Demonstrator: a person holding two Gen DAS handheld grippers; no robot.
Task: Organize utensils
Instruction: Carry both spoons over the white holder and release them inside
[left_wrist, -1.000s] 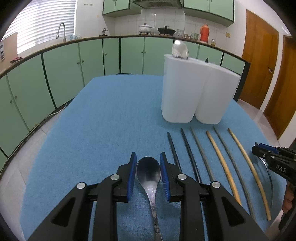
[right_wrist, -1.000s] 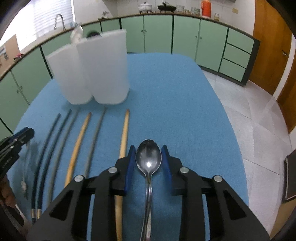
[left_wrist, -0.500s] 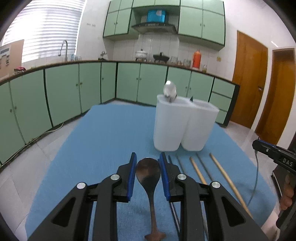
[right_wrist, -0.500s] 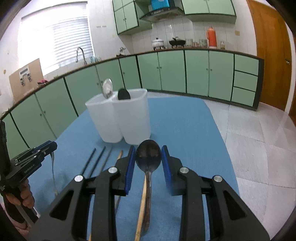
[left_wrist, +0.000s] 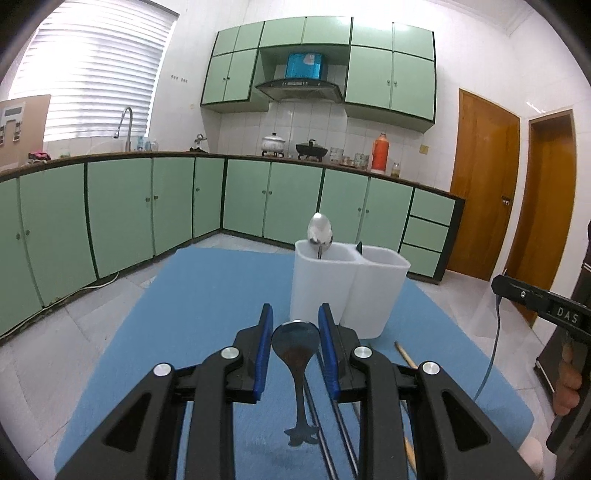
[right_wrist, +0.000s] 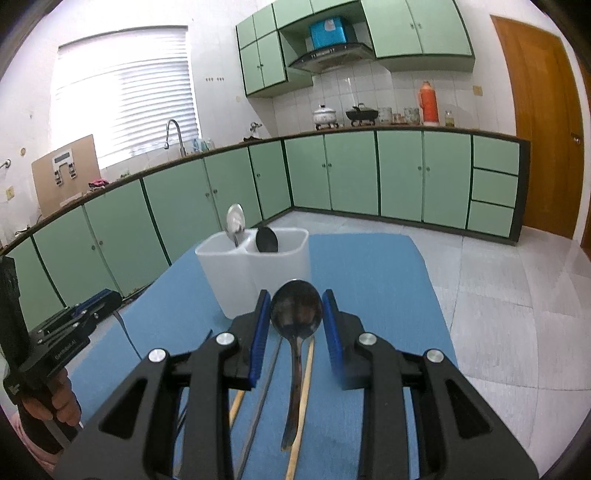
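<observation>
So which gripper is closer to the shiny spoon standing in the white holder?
Left, probably. The left gripper points almost straight at the shiny spoon; the right gripper sits off to its right, nearer the black spoon.

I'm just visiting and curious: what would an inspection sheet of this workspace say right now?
Surface: blue mat over the table.
Job's things: white two-compartment holder, a silver spoon in one side, a dark spoon in the other; chopsticks lie on the mat.
Clutter: nothing seen.
Grippers: left gripper shut on a spoon; right gripper shut on another spoon, both lifted off the mat.
Cables: blue cable hangs from the right gripper.
Surroundings: green kitchen cabinets, wooden doors.
</observation>
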